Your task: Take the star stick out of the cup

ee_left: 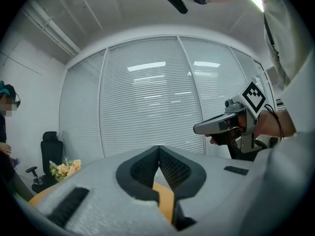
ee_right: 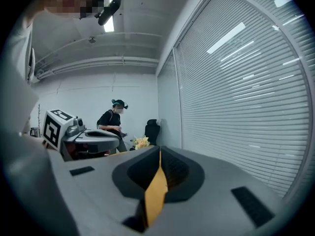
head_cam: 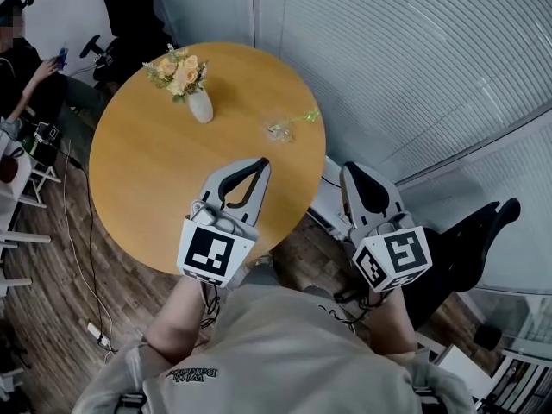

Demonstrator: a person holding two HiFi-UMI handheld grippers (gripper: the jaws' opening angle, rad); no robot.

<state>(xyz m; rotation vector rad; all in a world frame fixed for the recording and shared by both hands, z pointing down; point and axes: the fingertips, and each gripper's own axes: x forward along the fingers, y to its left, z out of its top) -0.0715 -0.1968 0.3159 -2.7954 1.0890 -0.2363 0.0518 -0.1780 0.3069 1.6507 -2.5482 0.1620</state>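
Thin green star stick (head_cam: pixel 304 116) aslant in clear cup (head_cam: pixel 278 130)

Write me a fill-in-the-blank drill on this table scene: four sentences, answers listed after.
1. The green star stick sits in a clear ____ near the table's edge.
2. The left gripper and the right gripper both hold their jaws ____, with nothing between them.
3. The flowers stand in a white ____.
4. The wooden table has a ____ top.

Missing words: cup; shut; vase; round.
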